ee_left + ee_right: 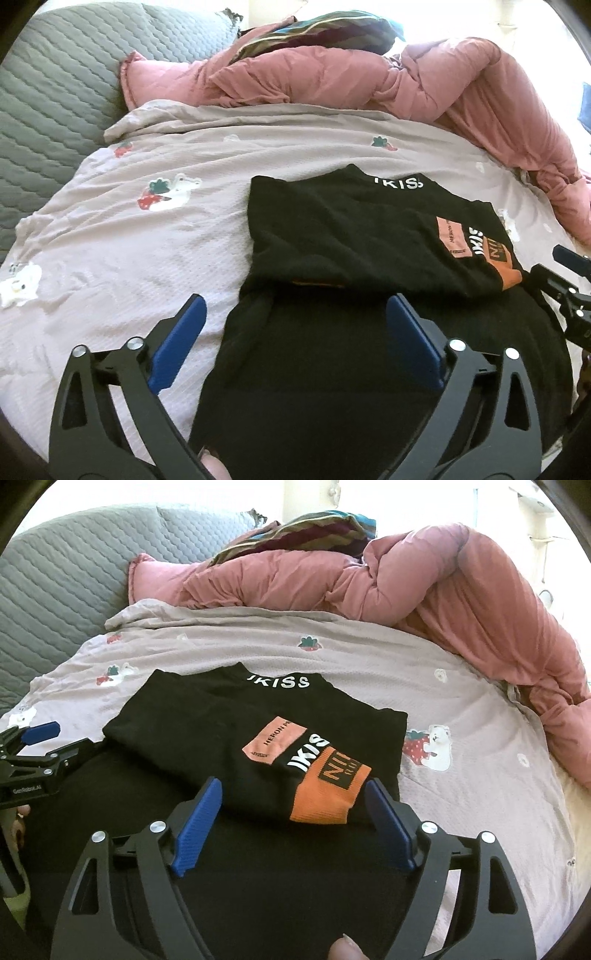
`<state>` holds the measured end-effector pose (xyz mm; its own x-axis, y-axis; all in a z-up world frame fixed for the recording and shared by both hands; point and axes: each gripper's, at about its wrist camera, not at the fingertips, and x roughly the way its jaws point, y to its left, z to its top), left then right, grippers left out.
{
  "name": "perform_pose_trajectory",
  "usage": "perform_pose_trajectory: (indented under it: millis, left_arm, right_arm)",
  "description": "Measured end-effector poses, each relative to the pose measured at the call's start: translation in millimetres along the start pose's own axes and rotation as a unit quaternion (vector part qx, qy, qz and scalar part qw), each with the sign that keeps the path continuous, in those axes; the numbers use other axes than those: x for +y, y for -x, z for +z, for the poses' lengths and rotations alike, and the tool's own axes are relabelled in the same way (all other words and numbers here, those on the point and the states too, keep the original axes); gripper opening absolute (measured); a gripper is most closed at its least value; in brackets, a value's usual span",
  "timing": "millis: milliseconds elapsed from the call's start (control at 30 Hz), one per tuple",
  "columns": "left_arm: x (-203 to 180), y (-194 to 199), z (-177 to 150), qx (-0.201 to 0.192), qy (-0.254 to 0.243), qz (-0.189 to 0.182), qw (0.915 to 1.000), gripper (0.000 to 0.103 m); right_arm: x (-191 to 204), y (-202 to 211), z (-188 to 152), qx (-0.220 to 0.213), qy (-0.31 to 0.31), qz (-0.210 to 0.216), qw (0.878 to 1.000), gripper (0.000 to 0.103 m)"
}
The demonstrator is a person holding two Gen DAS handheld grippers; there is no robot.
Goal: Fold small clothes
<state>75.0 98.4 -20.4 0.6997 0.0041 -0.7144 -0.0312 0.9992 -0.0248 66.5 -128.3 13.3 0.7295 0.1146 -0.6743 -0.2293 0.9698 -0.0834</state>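
Note:
A black top [351, 229] [207, 731] with white lettering lies on the bed, its far part folded over the near part. A sleeve with a pink patch and an orange cuff [325, 794] [511, 277] lies across the fold. My left gripper [295, 301] hangs open above the near left part of the top, holding nothing. My right gripper [292, 783] is open over the near right part, its blue pads on either side of the orange cuff without touching it. Each gripper shows in the other's view: the right gripper [554, 264], the left gripper [59, 742].
The top rests on a pale lilac sheet [147, 240] [461, 775] printed with strawberries and bears. A bunched pink quilt [369, 81] [443, 590] runs along the back and right. A grey quilted cover [48, 110] lies at the left, a striped cloth [314, 33] behind.

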Motion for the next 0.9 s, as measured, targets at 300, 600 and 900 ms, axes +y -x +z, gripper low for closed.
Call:
perform_pose_trajectory:
  millis: [300,600,900]
  left_arm:
    - [7.1,21.7,-10.2,-0.003,-0.006,0.023,0.9997,0.093]
    - [33.5,36.2,-31.9,0.015,0.005,0.047,0.9988,0.093]
    - [56.5,41.9,-62.3,0.056,0.015,0.048,0.9972,0.093]
  right_arm:
    - [-8.7,21.6,-10.5,-0.004,-0.006,0.005,1.000,0.089]
    - [-16.9,34.2,-32.0,0.013,-0.012,0.014,1.000,0.089]
    - [-24.9,44.4,-63.5,0.040,-0.014,0.016,0.999,0.089]
